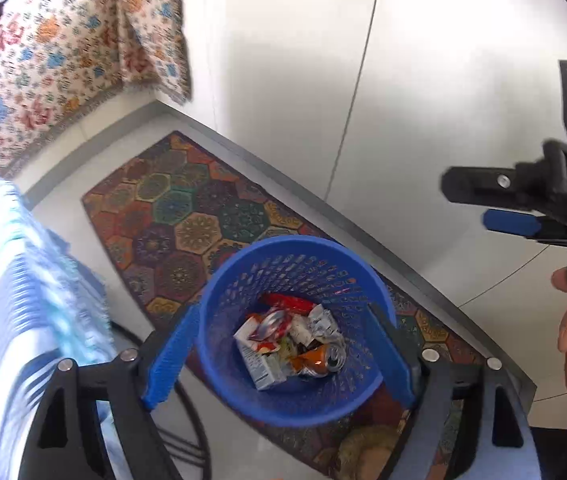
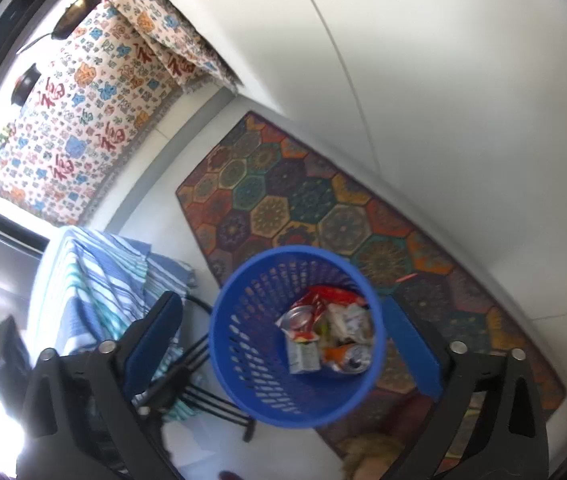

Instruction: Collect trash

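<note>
A blue plastic basket (image 1: pixel 239 364) stands on a patterned rug and holds trash (image 1: pixel 291 340): crushed cans, a small carton and wrappers. My left gripper (image 1: pixel 283 360) is open and empty above the basket, its blue pads (image 1: pixel 171 356) wide apart on either side. My right gripper (image 2: pixel 283 344) is also open and empty above the basket (image 2: pixel 243 360), with the trash (image 2: pixel 327 336) below it. In the left wrist view the right gripper (image 1: pixel 495 204) shows at the right edge, held by a hand.
The hexagon-patterned rug (image 1: pixel 187 208) lies along a white wall with a grey skirting. A striped blue cloth (image 2: pixel 95 280) covers a stand with black legs at the left. A floral cloth (image 2: pixel 83 112) covers furniture beyond it.
</note>
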A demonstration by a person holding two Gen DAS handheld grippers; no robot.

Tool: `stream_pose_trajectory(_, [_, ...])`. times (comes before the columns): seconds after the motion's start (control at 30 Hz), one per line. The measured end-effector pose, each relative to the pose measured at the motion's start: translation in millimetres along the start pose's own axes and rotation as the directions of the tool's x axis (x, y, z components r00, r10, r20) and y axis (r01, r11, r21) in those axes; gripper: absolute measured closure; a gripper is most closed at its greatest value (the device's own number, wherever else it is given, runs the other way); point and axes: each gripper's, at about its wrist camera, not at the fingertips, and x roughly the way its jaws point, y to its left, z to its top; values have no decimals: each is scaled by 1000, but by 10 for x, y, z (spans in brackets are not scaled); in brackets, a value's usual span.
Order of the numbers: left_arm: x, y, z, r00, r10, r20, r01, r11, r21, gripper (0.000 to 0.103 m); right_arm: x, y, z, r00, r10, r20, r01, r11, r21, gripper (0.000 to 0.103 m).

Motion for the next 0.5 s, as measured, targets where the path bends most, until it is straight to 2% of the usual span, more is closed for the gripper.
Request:
stream_pose_trajectory(0.13, [-439,-33,-119,998,50,30,-50,999,-3,14,-374,150,-180,998,-37,41,39,998,-43,0])
stream_pose_trajectory(0.23, [-738,-33,-226,995,76,61,-74,997,-22,14,-631,324,-427,994,-77,84,86,989,-119,0])
stream_pose_trajectory(0.37, [-1108,-12,-366,990,95,108,-92,995,-30,14,-964,549,-794,972,-163,170,196,960,-201,0])
stream_pose_trajectory(0.5, [-1418,-13,-470,979,125,160,-122,992,-27,14,-1238,684,-1070,956,-160,245,222,942,-252,0])
